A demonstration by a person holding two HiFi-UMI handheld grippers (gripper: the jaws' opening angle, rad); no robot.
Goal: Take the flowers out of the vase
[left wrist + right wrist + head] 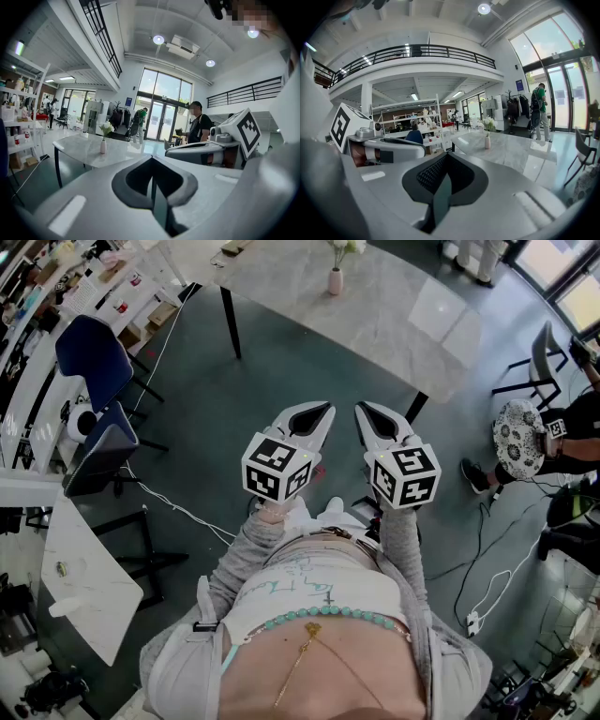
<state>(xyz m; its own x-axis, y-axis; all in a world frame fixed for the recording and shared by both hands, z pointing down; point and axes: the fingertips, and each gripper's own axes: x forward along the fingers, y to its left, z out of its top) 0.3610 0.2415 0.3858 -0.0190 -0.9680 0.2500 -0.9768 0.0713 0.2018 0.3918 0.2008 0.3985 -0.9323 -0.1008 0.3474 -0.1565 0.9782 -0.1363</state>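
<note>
A small pink vase (335,280) with white flowers (345,247) stands on the far part of a grey marble table (394,324), well ahead of me. My left gripper (313,412) and right gripper (367,412) hang side by side at waist height over the floor, short of the table, both shut and holding nothing. The left gripper view has the vase (102,146) and flowers (106,129) far beyond the left gripper (152,161). In the right gripper view the vase (487,142) and flowers (489,123) stand far past the right gripper (445,161).
Blue chairs (94,357) stand at the left by shelves. A white table (89,563) is at the near left. A seated person (567,442) and a patterned stool (518,435) are at the right. Cables (487,587) run over the dark floor.
</note>
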